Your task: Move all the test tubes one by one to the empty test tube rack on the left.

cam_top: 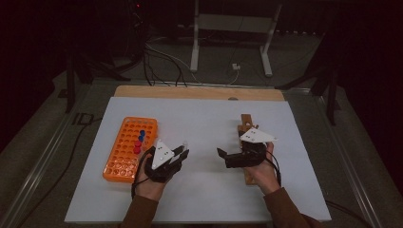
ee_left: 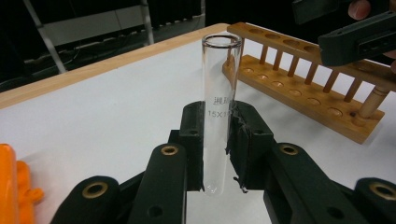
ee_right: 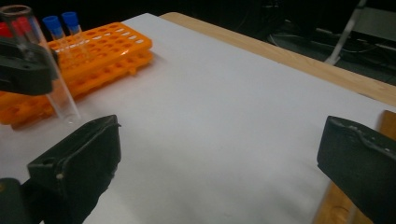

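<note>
L gripper [ee_left: 217, 144] has its fingers closed on a clear glass tube [ee_left: 218, 107], gripping it around the lower half. The tube stands upright btwn the fingers, open mouth up, rounded bottom just below the pads, and looks empty, no cap. In the high view the L gripper [cam_top: 179, 153] sits just right of the orange rack [cam_top: 130, 148], w/ the tube lifted off the desk [cam_top: 209, 194].

R gripper [ee_right: 219, 154] has its fingers spread wide w/ nothing btwn them, just bare desk. Seen from the R gripper's own camera, the tube [ee_right: 46, 70] is up ahead to the left of its left finger, well apart from the pads. In the high view the R gripper [cam_top: 222, 156] hovers by the wooden rack [cam_top: 247, 124], pointing toward the L one.

Progress, as I read it: the tube is out of any rack and held in the air, so the pick-up is done. Blue- and red-capped tubes [cam_top: 139, 140] sit in the orange rack. The wooden rack [ee_left: 299, 88], beyond the L fingers to the right, has all visible holes empty. Left to do, prob: hand the tube to the R gripper or carry it over, then drop it into a hole of the wooden rack. Roughly early-to-mid stage.
</note>
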The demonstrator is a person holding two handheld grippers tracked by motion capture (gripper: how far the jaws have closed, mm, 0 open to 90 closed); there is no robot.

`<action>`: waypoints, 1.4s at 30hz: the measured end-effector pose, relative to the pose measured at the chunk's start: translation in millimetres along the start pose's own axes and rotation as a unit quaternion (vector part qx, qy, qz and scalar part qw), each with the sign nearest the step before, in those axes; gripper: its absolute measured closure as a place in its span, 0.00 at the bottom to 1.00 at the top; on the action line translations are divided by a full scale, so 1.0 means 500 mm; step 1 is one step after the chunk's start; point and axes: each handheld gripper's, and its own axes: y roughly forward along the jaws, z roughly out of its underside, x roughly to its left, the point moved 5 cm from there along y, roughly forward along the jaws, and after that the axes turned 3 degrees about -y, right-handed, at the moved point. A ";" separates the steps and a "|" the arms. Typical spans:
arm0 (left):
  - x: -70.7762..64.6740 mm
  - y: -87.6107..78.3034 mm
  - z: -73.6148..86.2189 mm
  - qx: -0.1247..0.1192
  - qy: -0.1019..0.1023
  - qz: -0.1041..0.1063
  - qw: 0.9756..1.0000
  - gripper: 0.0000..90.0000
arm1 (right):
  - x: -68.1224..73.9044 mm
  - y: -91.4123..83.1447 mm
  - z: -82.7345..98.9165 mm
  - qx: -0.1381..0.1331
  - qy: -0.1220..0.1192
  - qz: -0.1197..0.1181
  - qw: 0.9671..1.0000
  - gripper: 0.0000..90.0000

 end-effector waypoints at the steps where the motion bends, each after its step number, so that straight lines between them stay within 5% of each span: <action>1: 0.002 -0.003 0.000 -0.001 -0.001 -0.001 1.000 0.84 | -0.003 -0.002 0.001 -0.002 0.001 0.002 1.000 0.00; 16: 0.042 -0.060 0.017 -0.007 -0.011 -0.022 1.000 0.84 | -0.048 -0.038 0.028 -0.010 0.024 0.032 0.999 0.00; 42: 0.104 -0.154 0.070 -0.009 -0.022 -0.041 0.999 0.84 | -0.080 -0.069 0.046 -0.019 0.042 0.051 0.998 0.00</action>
